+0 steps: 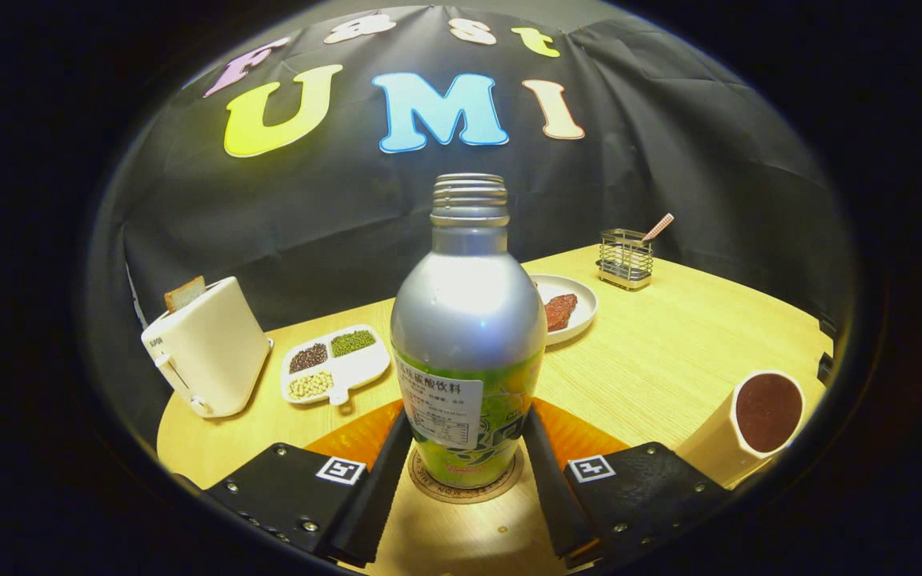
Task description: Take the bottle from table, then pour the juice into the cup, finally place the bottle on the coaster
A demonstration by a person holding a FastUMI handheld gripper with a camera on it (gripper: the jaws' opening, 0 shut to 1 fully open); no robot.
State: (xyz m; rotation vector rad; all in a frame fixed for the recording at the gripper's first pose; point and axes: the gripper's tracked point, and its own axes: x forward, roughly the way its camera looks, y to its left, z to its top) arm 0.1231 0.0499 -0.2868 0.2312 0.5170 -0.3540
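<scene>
Bottle (467,344) stands upright between the gripper's (467,460) two fingers, its base on the round coaster (465,488) that lies just ahead of them on the wooden table (669,360). Both fingers lie against the bottle's lower sides, so the jaws look closed on it, though how firmly they press cannot be told. Its cap is off, the threaded neck bare. Off to the right of the fingers sits the cup (757,424), tilted in this view and holding dark liquid, so the pouring appears done. Beyond the bottle lie a divided dish of beans (335,364), a toaster (209,348), a plate (581,308) and a wire holder (625,258). Judging by this, what remains is to let go and draw back.
</scene>
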